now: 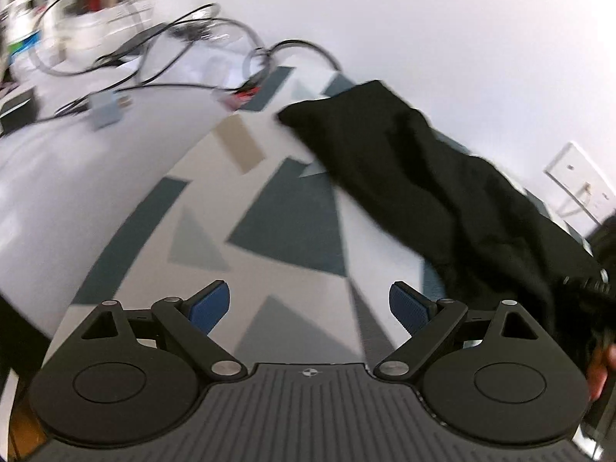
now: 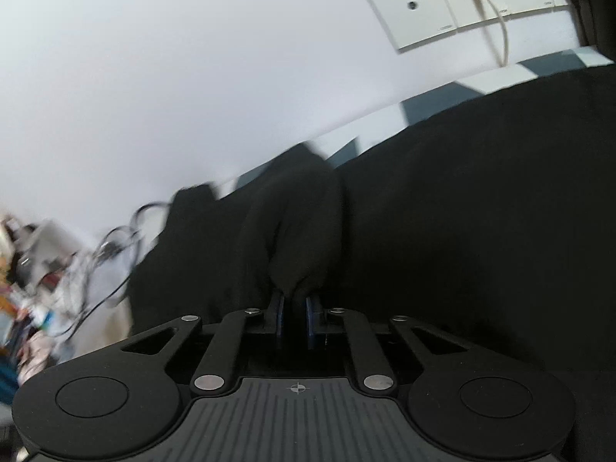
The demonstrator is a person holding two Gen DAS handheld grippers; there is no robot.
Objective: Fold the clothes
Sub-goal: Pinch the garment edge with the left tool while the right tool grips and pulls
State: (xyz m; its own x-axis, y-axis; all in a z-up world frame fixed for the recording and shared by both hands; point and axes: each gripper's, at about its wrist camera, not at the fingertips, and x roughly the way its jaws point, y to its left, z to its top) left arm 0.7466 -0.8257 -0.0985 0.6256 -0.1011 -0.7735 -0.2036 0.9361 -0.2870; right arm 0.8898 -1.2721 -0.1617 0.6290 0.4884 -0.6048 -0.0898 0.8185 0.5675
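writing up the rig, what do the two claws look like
Both match. The left claw has blue textured pads on black angular linkage arms with silver pivot pins, round black discs at each side, and a grey ribbed base with a small crosshair mark. The right claw has the same blue pads, black links, silver pins and crosshair. No cables or sleeves show on them.

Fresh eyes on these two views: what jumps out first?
The black garment, draped across the right of the patterned mat in the left wrist view and filling most of the right wrist view. The right gripper is pinched shut on a fold of it, while the left gripper is wide open over the mat. A tangle of cables lies at the far left.
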